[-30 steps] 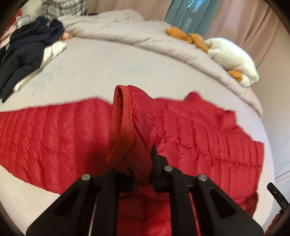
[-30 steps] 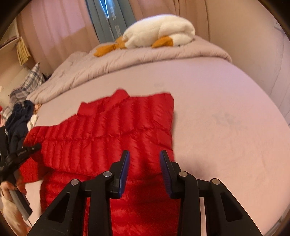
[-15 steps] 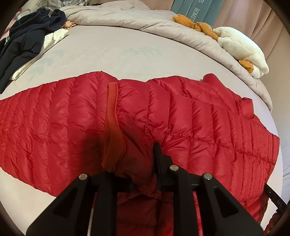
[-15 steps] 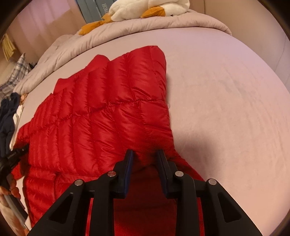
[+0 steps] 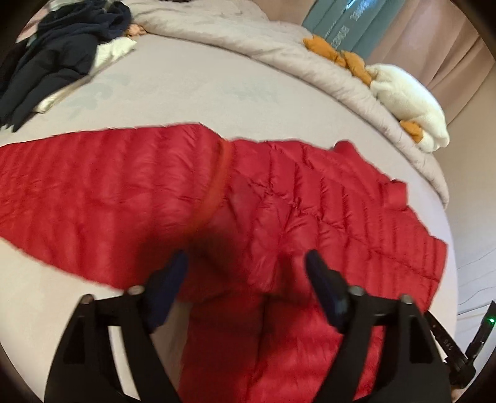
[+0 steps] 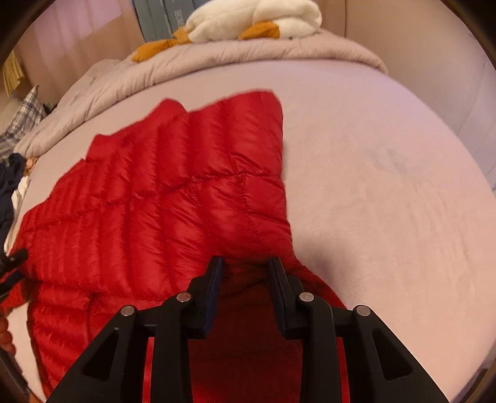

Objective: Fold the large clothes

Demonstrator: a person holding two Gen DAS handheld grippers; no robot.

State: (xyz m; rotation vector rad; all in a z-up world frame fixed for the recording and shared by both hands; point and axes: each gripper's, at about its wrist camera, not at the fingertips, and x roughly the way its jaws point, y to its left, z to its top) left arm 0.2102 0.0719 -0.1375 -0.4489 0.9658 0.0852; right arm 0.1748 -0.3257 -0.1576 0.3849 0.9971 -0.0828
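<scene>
Red quilted down jacket (image 5: 310,198) lies spread across the pale bed sheet (image 5: 192,93), its puffy panels running left to right in the left wrist view. One sleeve, with its orange-red cuff band (image 5: 218,179), is laid over the body of the jacket. The left gripper (image 5: 246,263) hangs just above that sleeve with its jaws spread wide; they have just been opening, and the fabric sits below and between them with neither pad pressing on it.

In the right wrist view the jacket (image 6: 173,198) reaches from the near edge toward the far left, its straight side edge bordering bare sheet (image 6: 387,186) on the right. The right gripper (image 6: 246,263) is at the near part of that edge, jaws part-way apart and just widening slightly, with red fabric bunched between the fingers; whether the pads actually pinch it cannot be told.

At the far side of the bed a grey duvet (image 5: 279,52) is bunched up, and a white plush goose with orange feet (image 6: 257,21) lies on it. A heap of dark navy clothes (image 5: 62,52) sits at the far left, over something white.
</scene>
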